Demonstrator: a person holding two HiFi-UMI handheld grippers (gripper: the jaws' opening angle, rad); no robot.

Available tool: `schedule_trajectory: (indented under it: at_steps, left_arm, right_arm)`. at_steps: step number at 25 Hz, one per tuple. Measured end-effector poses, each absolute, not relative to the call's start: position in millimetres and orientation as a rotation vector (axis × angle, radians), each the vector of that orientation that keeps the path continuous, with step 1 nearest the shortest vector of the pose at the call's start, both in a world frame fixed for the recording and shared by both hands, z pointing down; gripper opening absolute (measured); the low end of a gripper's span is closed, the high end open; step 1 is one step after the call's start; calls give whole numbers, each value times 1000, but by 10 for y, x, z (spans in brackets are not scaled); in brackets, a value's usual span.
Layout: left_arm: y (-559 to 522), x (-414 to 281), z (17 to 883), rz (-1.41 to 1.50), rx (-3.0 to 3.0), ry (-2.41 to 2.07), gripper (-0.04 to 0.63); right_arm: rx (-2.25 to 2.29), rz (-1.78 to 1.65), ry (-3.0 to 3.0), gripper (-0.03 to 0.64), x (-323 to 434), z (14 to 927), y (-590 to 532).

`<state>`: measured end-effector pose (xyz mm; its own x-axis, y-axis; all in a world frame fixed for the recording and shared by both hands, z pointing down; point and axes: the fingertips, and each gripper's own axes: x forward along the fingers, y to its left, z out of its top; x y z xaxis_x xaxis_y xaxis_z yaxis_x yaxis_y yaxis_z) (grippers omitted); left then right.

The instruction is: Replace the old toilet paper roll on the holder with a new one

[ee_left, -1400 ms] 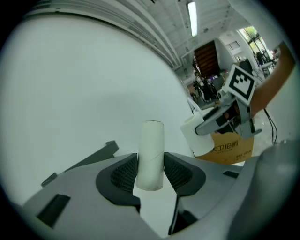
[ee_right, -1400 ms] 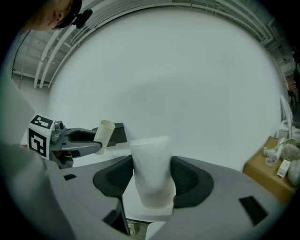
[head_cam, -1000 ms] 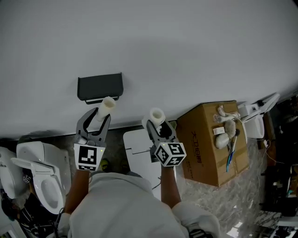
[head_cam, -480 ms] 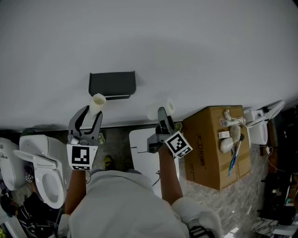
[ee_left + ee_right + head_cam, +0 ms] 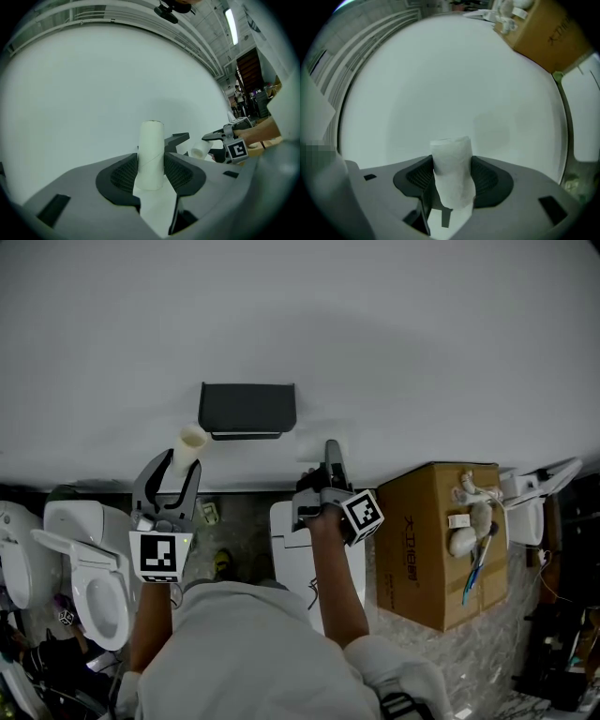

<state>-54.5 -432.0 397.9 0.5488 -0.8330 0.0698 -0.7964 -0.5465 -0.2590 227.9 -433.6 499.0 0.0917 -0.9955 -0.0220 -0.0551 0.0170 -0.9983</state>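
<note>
We hold the left hand-held gripper (image 5: 151,171) clenched on a bare paper tube (image 5: 151,140). The tube sticks out past the pads, just off the lower left corner of the dark holder (image 5: 247,409) on the white wall (image 5: 394,334). Our right hand-held gripper (image 5: 452,180) grasps a toilet paper roll (image 5: 451,159), with a pad pressing each side, below the holder's lower right corner. A cardboard box (image 5: 422,549) stands at the right and a toilet (image 5: 80,587) at the left.
</note>
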Motion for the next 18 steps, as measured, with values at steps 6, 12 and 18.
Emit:
schedule_trajectory:
  at_steps: [6,12,18]
  left_arm:
    - [-4377,-764,3999,-260,-2572,1409,198]
    - [-4365,-737,3924,-226,-2567,1415,198]
    - [-4348,-776,4019,-299,-2567,1407,198]
  right_arm:
    - [-1166,-1157,1082,258,2057,5150,-4463]
    - [-1101,-1152,1064,258,1973,4993,-4498]
    - [-1075,-1141,1076,258,1927,4954,-4545]
